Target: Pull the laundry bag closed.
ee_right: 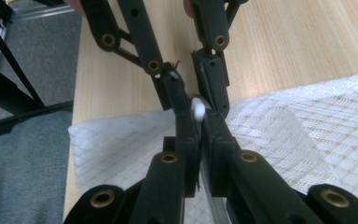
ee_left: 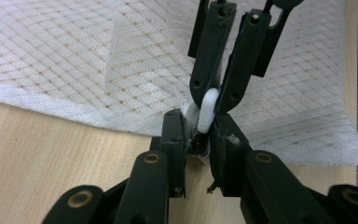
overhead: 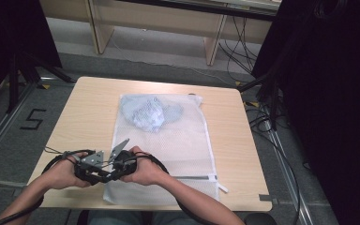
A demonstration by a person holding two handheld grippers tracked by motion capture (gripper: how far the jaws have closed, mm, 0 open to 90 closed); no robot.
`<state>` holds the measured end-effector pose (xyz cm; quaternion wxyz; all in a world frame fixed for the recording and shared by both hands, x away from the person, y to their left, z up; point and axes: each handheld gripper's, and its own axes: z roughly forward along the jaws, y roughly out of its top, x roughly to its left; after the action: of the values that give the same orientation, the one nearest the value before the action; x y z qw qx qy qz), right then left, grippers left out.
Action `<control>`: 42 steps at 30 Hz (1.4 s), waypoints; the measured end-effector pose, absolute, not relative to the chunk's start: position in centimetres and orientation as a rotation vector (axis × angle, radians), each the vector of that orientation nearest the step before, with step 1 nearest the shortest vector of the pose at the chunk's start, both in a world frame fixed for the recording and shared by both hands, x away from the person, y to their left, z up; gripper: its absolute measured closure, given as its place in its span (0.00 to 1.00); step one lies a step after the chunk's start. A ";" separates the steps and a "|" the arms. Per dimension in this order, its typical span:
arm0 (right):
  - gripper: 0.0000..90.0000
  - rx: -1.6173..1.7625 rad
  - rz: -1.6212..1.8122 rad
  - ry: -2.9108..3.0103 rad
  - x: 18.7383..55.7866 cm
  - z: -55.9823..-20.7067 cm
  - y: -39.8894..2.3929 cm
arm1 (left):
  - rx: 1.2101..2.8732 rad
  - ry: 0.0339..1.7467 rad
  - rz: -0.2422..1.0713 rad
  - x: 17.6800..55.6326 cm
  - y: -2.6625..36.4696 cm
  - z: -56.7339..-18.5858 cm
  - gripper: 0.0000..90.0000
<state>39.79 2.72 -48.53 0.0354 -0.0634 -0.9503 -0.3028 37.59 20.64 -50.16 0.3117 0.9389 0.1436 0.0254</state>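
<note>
At the near edge of the wooden table (overhead: 89,112), the person's two hands met over the left near corner of a white mesh laundry bag (overhead: 178,145). The left hand (overhead: 63,173) carried the left gripper (overhead: 93,172) and the right hand (overhead: 143,171) carried the right gripper (overhead: 108,171); the two tools pointed at each other, tip to tip, with their cables looping back along the forearms.

In the left gripper view, the left gripper (ee_left: 196,135) was clenched on the bag's edge at the zipper end, fabric pinched between its pads. Directly beyond it, the right gripper (ee_left: 213,100) was clamped on the white zipper pull (ee_left: 208,109), which stood upright between the two sets of tips. The right gripper view confirmed this: the right gripper (ee_right: 199,122) was closed tight on the white zipper pull (ee_right: 197,111), with the left gripper (ee_right: 192,91) closing in from the far side, just touching the same spot.

The bag lay flat, running from the near edge towards the middle of the table. Its zipper line (overhead: 194,177) ran across the near end, towards the right. At the bag's far end, a crumpled pale blue garment (overhead: 147,112) sat inside the mesh, well apart from both grippers.

Beyond the table, grey floor and the legs of light wooden furniture (overhead: 154,23) were seen.
</note>
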 end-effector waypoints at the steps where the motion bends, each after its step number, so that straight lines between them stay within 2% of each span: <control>1: 0.97 -0.195 -0.931 -2.920 39.8 -48.5 2.7 | 2.478 0.379 0.067 37.6 20.6 -50.2 0.84; 4: 0.96 -0.234 -0.929 -2.915 39.8 -48.3 3.0 | 2.487 0.372 0.071 37.5 20.5 -50.1 0.84; 5: 0.95 -0.232 -0.936 -2.912 39.9 -48.4 3.1 | 2.482 0.367 0.036 37.5 20.5 -50.2 0.84; 8: 0.95 -0.257 -0.931 -2.900 39.9 -48.5 3.2 | 2.501 0.333 0.064 37.7 20.6 -50.1 0.83; 11: 0.85 -0.279 -0.952 -2.889 40.1 -48.4 3.3 | 2.500 0.334 0.090 37.6 20.6 -50.1 0.82; 16: 0.82 -0.295 -0.972 -2.880 40.2 -48.0 3.1 | 2.485 0.358 0.085 37.3 20.6 -50.1 0.82; 25: 0.82 -0.306 -0.974 -2.832 40.2 -48.1 3.4 | 2.498 0.361 0.089 37.3 20.6 -50.0 0.82; 29: 0.86 -0.314 -0.935 -2.838 40.6 -48.4 3.5 | 2.452 0.398 0.066 37.1 20.4 -50.3 0.82; 34: 0.89 -0.346 -0.951 -2.806 40.6 -48.5 3.5 | 2.500 0.339 0.090 37.4 20.6 -50.1 0.82; 36: 0.86 -0.348 -0.927 -2.821 40.7 -48.6 3.3 | 2.477 0.373 0.063 37.1 20.4 -50.1 0.78; 37: 0.83 -0.361 -0.941 -2.796 40.5 -48.6 3.4 | 2.521 0.340 0.106 36.9 20.6 -49.8 0.72; 42: 0.80 -0.375 -0.949 -2.798 40.5 -48.5 3.4 | 2.504 0.369 0.127 35.9 21.3 -49.5 0.59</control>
<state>40.52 3.36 -48.53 0.0815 -0.1255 -0.9363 -0.3176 35.92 21.25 -49.45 0.2989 0.9429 0.1388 0.0478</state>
